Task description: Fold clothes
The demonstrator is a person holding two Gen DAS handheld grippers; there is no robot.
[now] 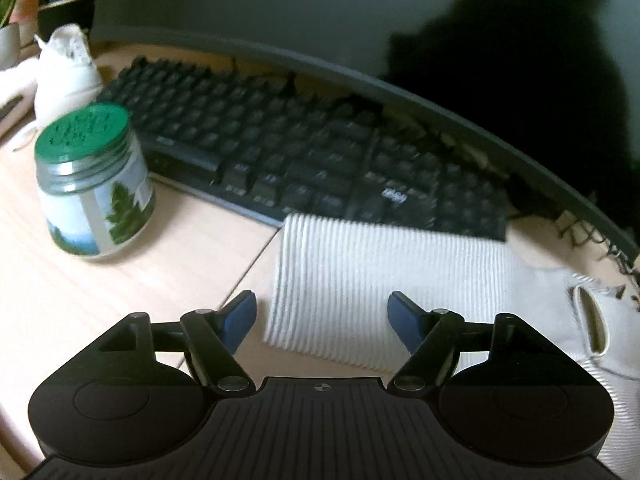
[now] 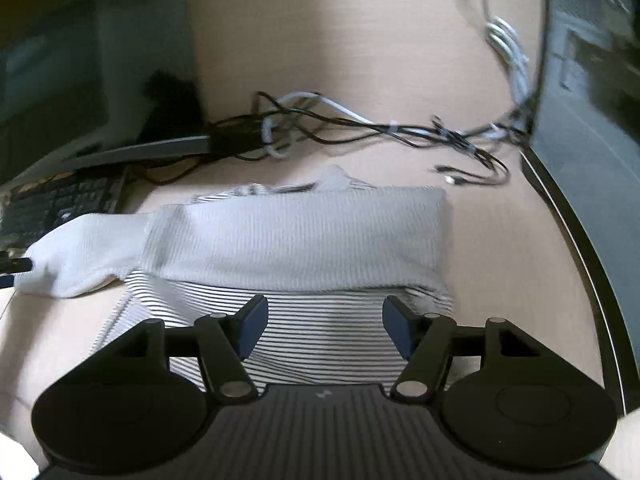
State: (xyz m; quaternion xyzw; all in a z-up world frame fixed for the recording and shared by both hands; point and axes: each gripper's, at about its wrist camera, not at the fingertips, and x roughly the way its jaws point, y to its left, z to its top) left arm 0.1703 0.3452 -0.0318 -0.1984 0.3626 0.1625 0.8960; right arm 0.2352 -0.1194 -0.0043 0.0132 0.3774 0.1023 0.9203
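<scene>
We record both tools unloaded. Our left gripper [image 1: 322,314] has its blue-padded fingers spread wide with nothing between them, poised above the near edge of the white ribbed garment [image 1: 376,276]. That garment lies flat on the light wood desk [image 1: 100,292], its far edge touching the front of the black keyboard [image 1: 304,152]. A glass jar with a green lid [image 1: 90,184] stands to the left, apart from the cloth, and a white sneaker [image 1: 66,72] sits behind the jar. The dark lower edge of a monitor [image 1: 360,20] arches over the keyboard.

Our right gripper [image 2: 324,328] is likewise spread, holding nothing, over a striped garment [image 2: 304,340] on the desk. In the right wrist view the white ribbed garment [image 2: 296,236] lies folded across the far part of the striped one, one sleeve trailing left toward the keyboard. A tangle of black and white cables [image 2: 360,128] lies beyond the clothes, not touching them. Both views are somewhat blurred.
</scene>
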